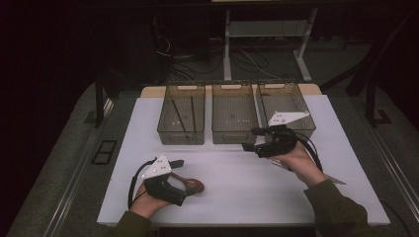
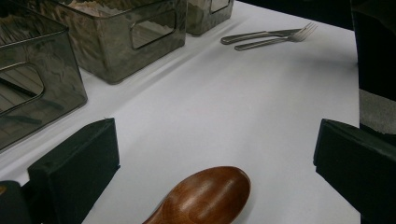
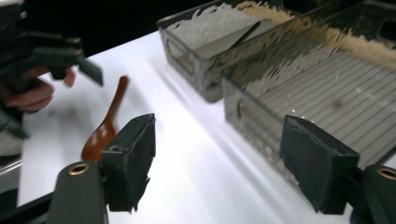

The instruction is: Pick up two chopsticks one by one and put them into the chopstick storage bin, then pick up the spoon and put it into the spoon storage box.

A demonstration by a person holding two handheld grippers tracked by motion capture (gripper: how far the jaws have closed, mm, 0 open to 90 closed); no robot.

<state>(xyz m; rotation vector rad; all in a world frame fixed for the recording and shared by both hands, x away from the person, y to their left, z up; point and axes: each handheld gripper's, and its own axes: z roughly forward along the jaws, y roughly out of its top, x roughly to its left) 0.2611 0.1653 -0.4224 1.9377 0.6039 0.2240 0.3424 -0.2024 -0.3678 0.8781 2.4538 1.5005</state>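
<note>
Spoon point(image 1: 192, 185) position decides our next move: the wooden spoon lies on the white table point(image 1: 237, 182) right under our left gripper point(image 1: 179, 164), its bowl between the two spread jaws in the left gripper view, nothing pressing on it. In the right gripper view its long axis runs away from us toward the left hand point(image 3: 28, 95), handle far, bowl near. Our left hand is plainly nearer, resting low at the near edge. Our right gripper point(image 1: 248, 139) hangs by the middle bin point(image 1: 234, 136), jaws apart and empty, pointing left across the table.
</note>
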